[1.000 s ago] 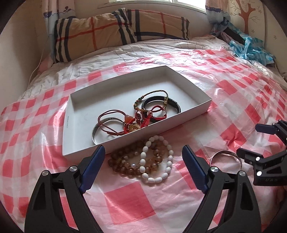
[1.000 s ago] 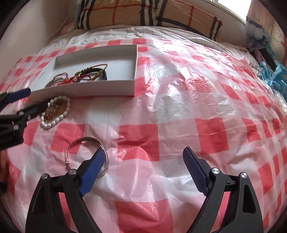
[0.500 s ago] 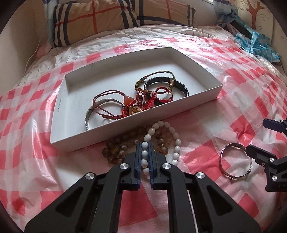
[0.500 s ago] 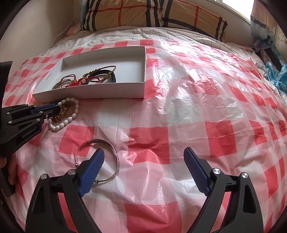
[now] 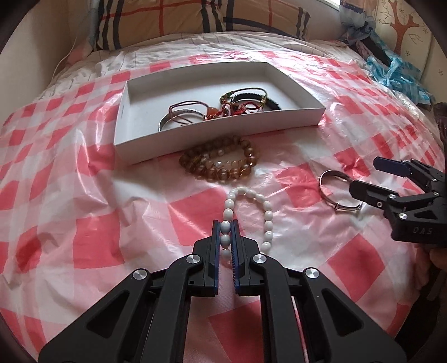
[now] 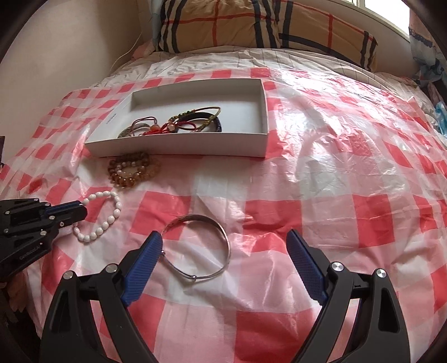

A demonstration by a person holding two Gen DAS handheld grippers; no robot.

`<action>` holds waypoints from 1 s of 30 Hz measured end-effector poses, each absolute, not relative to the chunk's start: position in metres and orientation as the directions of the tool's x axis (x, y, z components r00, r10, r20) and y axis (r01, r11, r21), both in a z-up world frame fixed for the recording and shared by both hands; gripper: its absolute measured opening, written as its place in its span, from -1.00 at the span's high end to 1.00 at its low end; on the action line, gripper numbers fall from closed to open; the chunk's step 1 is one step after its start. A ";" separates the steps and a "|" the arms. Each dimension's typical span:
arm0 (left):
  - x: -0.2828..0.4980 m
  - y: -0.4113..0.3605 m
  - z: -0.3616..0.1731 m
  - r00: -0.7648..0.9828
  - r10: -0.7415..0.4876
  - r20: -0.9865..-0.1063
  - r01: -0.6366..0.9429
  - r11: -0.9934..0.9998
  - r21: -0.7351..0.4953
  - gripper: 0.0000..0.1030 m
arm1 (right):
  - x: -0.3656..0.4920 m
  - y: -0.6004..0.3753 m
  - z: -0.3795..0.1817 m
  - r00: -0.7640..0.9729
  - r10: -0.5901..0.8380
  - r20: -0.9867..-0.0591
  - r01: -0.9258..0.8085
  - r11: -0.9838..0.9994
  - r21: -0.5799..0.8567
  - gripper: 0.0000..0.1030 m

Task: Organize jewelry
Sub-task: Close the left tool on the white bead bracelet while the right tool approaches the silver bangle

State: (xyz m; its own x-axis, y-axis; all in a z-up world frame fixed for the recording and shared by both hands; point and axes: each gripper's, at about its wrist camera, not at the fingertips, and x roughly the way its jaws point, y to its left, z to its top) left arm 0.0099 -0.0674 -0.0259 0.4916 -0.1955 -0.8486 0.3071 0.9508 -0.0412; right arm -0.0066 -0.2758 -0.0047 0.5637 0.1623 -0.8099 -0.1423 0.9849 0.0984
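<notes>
My left gripper [image 5: 225, 226] is shut on the white bead bracelet [image 5: 268, 216], whose loop trails over the checked sheet; the right wrist view shows the same bracelet [image 6: 110, 217] held at the left gripper [image 6: 82, 210]. A brown bead bracelet [image 5: 220, 162] lies just in front of the white box [image 5: 123, 123], which holds several bracelets and bangles. My right gripper [image 6: 223, 245] stands open over the silver bangle [image 6: 223, 237], pads apart from it. In the left wrist view the bangle [image 5: 325, 190] lies by the right gripper [image 5: 368, 178].
A red-and-white checked plastic sheet [image 6: 335, 195] covers the bed. Striped pillows [image 6: 251, 25] lie along the far edge under a window. Blue cloth [image 5: 396, 75] is bunched at the far right. A wall [image 6: 56, 55] runs along the left side.
My left gripper went from open to shut on the white bead bracelet, then dragged it back away from the brown beads and the box. The right gripper moved over the silver bangle.
</notes>
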 end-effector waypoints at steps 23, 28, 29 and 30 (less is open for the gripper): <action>0.017 -0.070 -0.039 0.472 -0.190 -0.861 0.315 0.948 -0.037 0.68 | -0.005 -0.245 -0.022 0.482 0.228 -0.846 -0.269 0.957 0.105 -0.21; 0.016 -0.073 -0.040 0.470 -0.191 -0.862 0.332 0.943 -0.028 0.80 | -0.004 -0.260 -0.016 0.487 0.301 -0.820 -0.240 0.949 0.206 -0.29; 0.016 -0.074 -0.040 0.470 -0.189 -0.862 0.332 0.943 -0.026 0.80 | -0.004 -0.263 -0.015 0.493 0.298 -0.818 -0.225 0.951 0.211 -0.29; 0.016 -0.074 -0.041 0.469 -0.188 -0.863 0.332 0.943 -0.024 0.80 | -0.003 -0.264 -0.016 0.495 0.287 -0.820 -0.216 0.955 0.204 -0.29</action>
